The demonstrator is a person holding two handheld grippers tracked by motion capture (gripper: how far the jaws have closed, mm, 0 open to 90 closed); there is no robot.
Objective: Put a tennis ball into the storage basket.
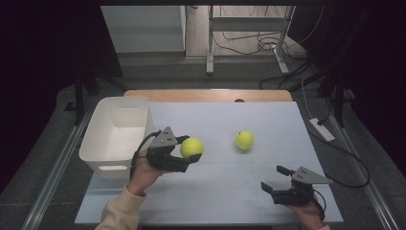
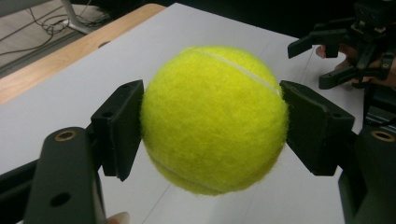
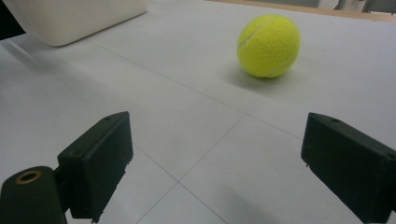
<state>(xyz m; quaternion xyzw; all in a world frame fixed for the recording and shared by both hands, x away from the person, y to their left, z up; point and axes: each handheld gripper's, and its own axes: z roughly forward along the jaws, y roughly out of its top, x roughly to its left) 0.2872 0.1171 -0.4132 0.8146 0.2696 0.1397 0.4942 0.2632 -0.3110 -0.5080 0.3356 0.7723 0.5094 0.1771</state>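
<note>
White bin (image 1: 116, 134): open-topped tub on the left side of the table, its near wall carrying a handle slot; nothing can be seen inside it from the high view. In the right gripper view (image 3: 74, 18) its corner sits at the upper left.
Left hand (image 1: 143, 175): enters from the bottom edge in a pale sleeve and grips the body of the left gripper.
Left gripper (image 1: 191, 149): just right of the bin, jaws pointing toward the table's middle, closed onto the held tennis ball.
Held tennis ball (image 2: 214, 119): clamped between the two black pads, one pad pressed on each flank; raised clear of the table surface, seam running across its top.
Table (image 1: 225, 191): pale grey sheet with faint seams, wooden edge along the far side.
Loose tennis ball (image 1: 244, 140): resting on the table right of centre, well apart from both grippers; ahead of the right jaws (image 3: 268, 45).
Right gripper (image 1: 276, 179): at the near right corner, low over the table, jaws spread wide with nothing between them; seen also from the left gripper view (image 2: 327, 58).
</note>
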